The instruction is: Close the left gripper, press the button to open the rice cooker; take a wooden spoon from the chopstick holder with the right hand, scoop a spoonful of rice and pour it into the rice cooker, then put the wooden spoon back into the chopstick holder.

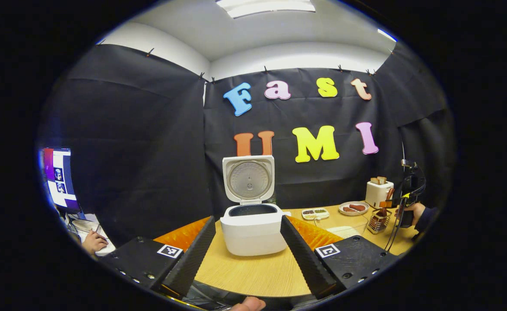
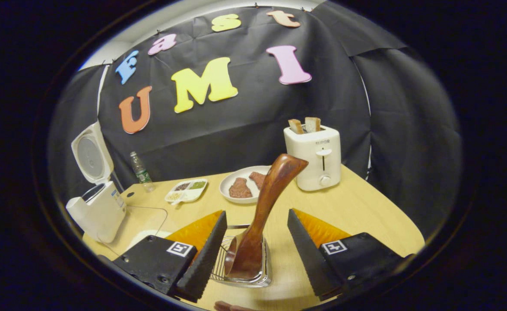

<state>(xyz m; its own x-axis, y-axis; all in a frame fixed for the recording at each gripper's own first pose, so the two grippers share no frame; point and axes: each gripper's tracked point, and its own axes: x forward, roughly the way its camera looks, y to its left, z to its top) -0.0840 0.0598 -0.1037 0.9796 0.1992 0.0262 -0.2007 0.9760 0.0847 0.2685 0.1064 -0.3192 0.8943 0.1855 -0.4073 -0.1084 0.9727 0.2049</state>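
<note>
White rice cooker [image 1: 253,233] with a silvery inner lid; reddish-brown glossy wooden spoon [image 2: 264,207]; pale wood-grain table [image 2: 357,207]; cream toaster [image 2: 314,157]; white plate [image 2: 232,179].

Black tongs [image 1: 248,255] housings with square coded markers, visible screws, dark sleeve [image 1: 426,216]

Wooden spoon [image 2: 262,216] upright in chopstick holder [image 2: 260,276] (wire); right gripper [image 2: 253,255] spread
</note>
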